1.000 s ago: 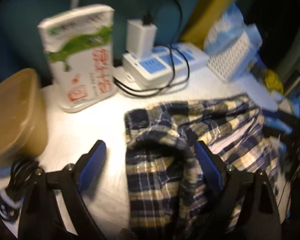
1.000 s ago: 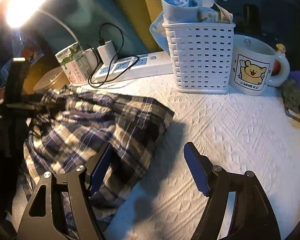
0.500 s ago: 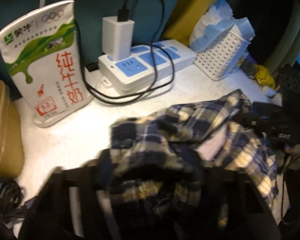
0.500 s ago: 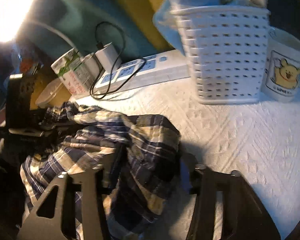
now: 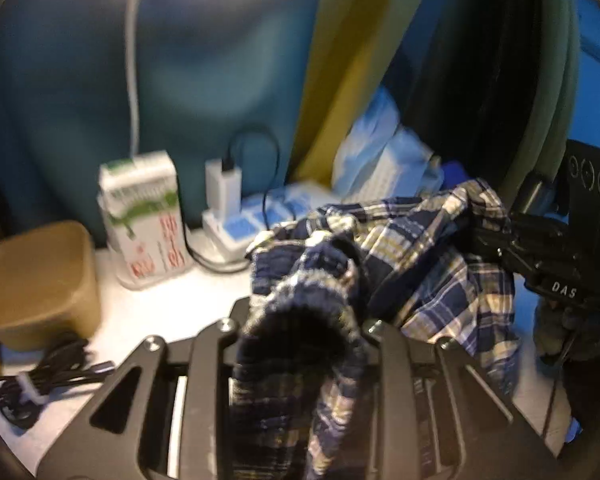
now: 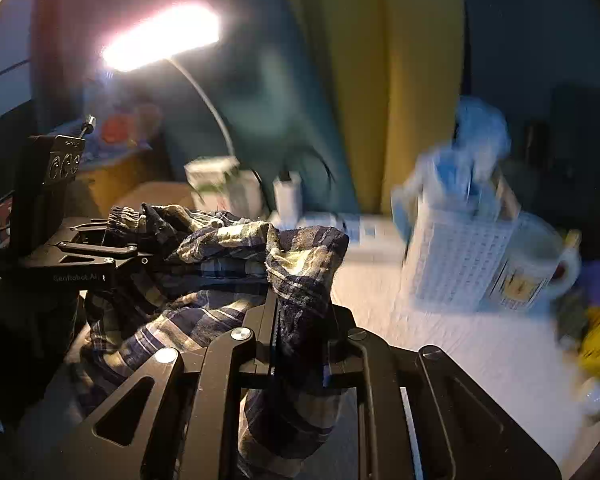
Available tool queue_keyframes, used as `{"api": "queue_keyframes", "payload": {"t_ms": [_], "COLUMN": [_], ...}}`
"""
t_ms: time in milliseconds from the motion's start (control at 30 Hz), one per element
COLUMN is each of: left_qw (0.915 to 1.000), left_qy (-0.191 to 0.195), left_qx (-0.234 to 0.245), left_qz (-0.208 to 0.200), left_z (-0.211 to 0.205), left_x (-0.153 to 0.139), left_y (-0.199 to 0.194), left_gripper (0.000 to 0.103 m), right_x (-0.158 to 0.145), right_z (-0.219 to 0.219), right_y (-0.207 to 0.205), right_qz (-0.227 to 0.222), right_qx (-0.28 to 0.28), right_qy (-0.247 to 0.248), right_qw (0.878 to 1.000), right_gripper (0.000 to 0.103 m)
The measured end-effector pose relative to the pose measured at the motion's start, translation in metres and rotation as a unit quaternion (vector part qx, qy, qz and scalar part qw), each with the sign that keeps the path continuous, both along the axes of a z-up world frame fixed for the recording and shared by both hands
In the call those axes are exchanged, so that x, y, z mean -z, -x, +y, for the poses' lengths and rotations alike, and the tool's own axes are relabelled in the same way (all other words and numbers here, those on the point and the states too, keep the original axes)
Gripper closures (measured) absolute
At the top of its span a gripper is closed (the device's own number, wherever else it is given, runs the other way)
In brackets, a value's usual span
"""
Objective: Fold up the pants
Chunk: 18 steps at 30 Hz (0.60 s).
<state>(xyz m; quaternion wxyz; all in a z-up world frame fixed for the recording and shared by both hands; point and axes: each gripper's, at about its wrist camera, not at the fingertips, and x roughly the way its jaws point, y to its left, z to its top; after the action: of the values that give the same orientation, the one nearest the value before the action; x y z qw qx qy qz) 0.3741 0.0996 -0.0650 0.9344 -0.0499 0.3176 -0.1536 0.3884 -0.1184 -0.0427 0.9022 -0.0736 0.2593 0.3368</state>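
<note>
The plaid pants [image 5: 432, 248], navy, blue and cream, hang bunched in the air between both grippers. My left gripper [image 5: 300, 320] is shut on their elastic waistband, which bulges over the jaws. My right gripper [image 6: 296, 308] is shut on a fold at the other end; the pants [image 6: 220, 248] stretch left from it to the left gripper [image 6: 140, 258], seen side-on there. The right gripper [image 5: 496, 248] shows at the right of the left wrist view, clamped on the cloth.
On the white table [image 6: 460, 352] stand a milk carton [image 5: 144, 216], a power strip with a charger [image 5: 236, 224], a brown lidded box [image 5: 36, 280], a black cable bundle [image 5: 48, 380], a white basket [image 6: 456, 256] and a mug [image 6: 536, 268]. A desk lamp [image 6: 160, 38] glares above.
Both grippers closed on the pants and lifted them off the table. The cameras now sit higher and tilt up; the views are motion-blurred.
</note>
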Motion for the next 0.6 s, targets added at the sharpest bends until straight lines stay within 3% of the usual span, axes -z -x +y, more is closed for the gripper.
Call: {"api": "queue_keyframes", "payload": {"t_ms": [167,333,600], "left_qw": [0.9969,0.9871,0.971], "left_qy": [0.026,0.033,0.039], "left_qx": [-0.014,-0.034,-0.072], "left_qz": [-0.073,-0.153,-0.225], "left_z": [0.013,0.017,0.038], "left_x": [-0.053,-0.098,-0.145], "left_y": [0.056,0.12,0.218], "left_gripper": [0.075,0.075,0.075], "right_x": [-0.055,-0.105,-0.151], "right_z": [-0.001,0.004,0.024], "right_y": [0.051,0.11,0.198], "right_qz": [-0.071,-0.139,-0.213], "right_qx": [-0.014,-0.037,-0.094], "right_qy": [-0.012,-0.018,-0.033], "right_qw": [0.997,0.989,0.972], "right_gripper": [0.087,0.086,0.086]}}
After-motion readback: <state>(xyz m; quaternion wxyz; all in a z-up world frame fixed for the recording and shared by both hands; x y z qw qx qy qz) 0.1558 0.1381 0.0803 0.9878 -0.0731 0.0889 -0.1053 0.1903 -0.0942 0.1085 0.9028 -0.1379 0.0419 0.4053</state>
